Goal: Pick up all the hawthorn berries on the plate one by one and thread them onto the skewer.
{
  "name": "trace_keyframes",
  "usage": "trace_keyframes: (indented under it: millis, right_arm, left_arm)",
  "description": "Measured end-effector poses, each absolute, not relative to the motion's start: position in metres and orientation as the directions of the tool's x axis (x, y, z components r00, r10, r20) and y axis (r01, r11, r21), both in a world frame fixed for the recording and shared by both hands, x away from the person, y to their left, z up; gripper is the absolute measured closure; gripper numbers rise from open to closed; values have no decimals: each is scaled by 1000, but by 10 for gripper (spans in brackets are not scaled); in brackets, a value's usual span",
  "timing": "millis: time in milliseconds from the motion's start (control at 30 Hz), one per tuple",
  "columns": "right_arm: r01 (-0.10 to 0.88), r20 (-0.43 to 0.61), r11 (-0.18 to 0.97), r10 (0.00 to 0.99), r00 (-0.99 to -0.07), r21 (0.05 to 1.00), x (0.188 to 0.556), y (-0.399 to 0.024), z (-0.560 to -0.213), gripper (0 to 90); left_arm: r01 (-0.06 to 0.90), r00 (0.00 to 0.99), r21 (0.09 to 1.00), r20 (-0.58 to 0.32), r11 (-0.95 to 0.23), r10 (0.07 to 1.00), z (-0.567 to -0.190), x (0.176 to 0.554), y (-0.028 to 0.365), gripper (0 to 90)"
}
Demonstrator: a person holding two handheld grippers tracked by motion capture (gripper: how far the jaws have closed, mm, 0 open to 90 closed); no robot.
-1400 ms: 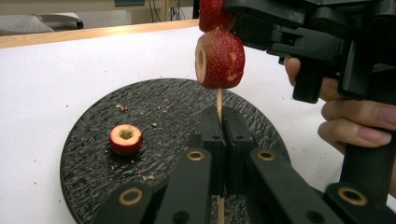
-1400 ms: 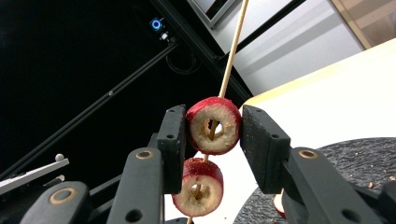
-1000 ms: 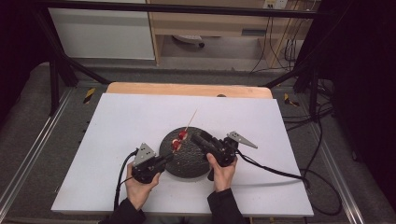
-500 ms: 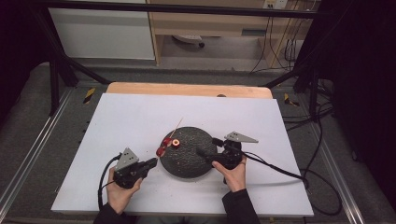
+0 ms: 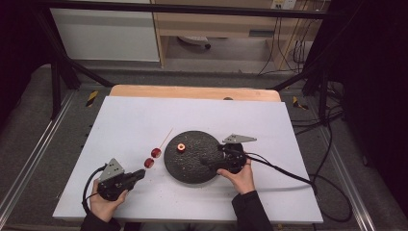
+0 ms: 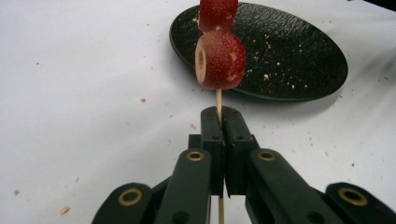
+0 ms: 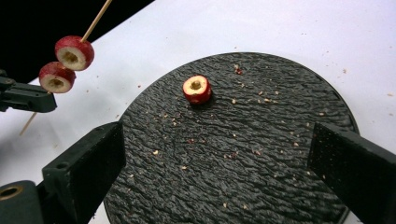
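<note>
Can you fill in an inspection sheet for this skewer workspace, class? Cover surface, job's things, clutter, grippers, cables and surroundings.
Surface: white table top, dotted with crumbs.
Job's things: skewer carrying two red fruit pieces; a third fruit piece lies on the black plate.
Clutter: nothing seen beyond crumbs.
Grippers: left gripper shut on the skewer, left of the plate; right gripper open over the plate, nothing between its jaws, which have just been opening.
Cables: one trails from each gripper; the right one runs off the table edge.
Surroundings: dark frame bars, floor cables, wooden shelf behind.
</note>
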State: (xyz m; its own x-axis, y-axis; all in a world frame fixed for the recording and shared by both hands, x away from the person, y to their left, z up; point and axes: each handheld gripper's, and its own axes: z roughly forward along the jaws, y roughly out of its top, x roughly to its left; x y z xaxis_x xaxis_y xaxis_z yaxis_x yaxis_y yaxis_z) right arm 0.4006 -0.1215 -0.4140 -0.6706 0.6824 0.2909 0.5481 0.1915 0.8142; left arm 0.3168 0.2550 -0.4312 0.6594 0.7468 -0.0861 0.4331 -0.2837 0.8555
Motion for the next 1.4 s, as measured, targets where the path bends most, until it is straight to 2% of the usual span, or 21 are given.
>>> trace_keyframes:
  millis: [200, 1067, 1400]
  right_arm:
    - [541, 251, 259, 674, -694, 800, 406, -109, -408, 51]
    - [555, 179, 396, 674, -717, 731, 448, -49, -388, 59]
    - [563, 149, 459, 669, -728, 687, 463, -29, -390, 128]
  left_arm:
    - [446, 659, 848, -94, -287, 747, -437, 315, 264, 883]
    - [455, 652, 845, -101, -282, 752, -439, 316, 271, 883]
    - [455, 650, 845, -98, -282, 753, -440, 316, 271, 883]
